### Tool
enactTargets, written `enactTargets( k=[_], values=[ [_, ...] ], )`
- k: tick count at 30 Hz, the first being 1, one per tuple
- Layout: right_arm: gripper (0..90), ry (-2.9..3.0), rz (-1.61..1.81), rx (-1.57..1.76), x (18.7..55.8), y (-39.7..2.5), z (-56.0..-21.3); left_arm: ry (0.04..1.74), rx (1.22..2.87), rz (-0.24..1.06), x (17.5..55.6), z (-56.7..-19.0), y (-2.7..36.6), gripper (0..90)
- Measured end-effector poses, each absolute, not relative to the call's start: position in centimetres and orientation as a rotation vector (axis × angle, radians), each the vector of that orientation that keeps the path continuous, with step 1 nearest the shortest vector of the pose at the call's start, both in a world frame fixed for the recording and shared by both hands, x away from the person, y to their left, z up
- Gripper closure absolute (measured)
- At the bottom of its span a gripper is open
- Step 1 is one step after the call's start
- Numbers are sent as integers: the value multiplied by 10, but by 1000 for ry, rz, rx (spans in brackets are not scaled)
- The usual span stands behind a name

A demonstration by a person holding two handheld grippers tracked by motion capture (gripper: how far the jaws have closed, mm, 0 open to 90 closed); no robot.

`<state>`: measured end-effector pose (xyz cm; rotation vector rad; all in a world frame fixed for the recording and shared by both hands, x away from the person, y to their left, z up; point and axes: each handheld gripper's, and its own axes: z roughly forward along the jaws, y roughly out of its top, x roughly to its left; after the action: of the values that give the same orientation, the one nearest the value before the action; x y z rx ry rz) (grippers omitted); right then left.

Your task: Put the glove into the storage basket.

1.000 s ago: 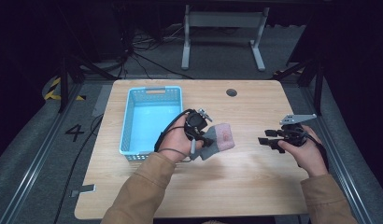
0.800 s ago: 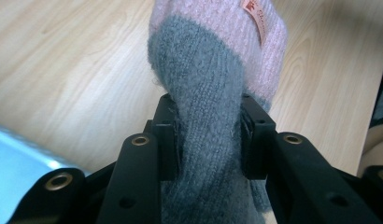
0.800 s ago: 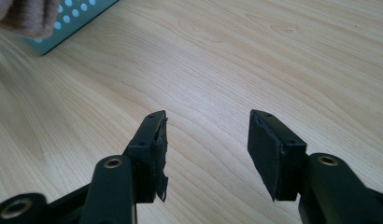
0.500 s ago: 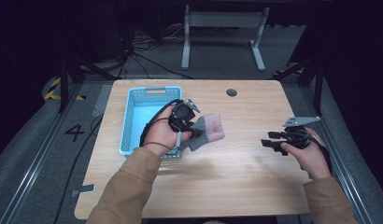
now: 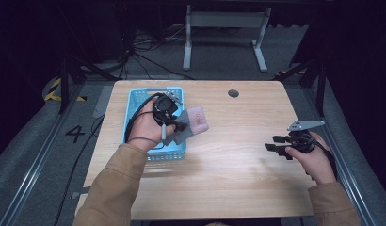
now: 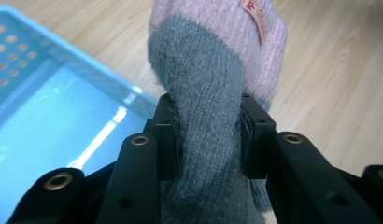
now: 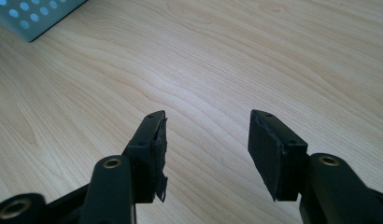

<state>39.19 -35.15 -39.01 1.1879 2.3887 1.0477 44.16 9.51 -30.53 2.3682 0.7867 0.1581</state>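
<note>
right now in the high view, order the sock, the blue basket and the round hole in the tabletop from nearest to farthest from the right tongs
1. Sock: left of the right tongs, held in the left tongs at the basket's right edge.
2. Round hole: up-left, near the table's far edge.
3. Blue basket: farthest, on the table's left side.

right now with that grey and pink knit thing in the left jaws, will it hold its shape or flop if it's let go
Probably floppy: the knit piece bunches where the left gripper pinches it and drapes past the jaws. It looks light, since a narrow pinch carries it. The fuzzy wool likely grips rather than slips. Released here, over the blue basket's right edge, it may slump onto the rim.
</note>
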Motion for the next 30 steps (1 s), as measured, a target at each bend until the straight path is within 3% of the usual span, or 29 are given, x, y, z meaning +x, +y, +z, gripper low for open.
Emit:
enactTargets(
  k=[13, 30],
  values=[
    [481, 2389, 1034, 1196, 388, -353, -393, 862, 2353, 238, 460, -313, 134, 652],
    [470, 2377, 1004, 1239, 377, -363, -399, 940, 2420, 198, 497, -353, 155, 651]
  ],
)
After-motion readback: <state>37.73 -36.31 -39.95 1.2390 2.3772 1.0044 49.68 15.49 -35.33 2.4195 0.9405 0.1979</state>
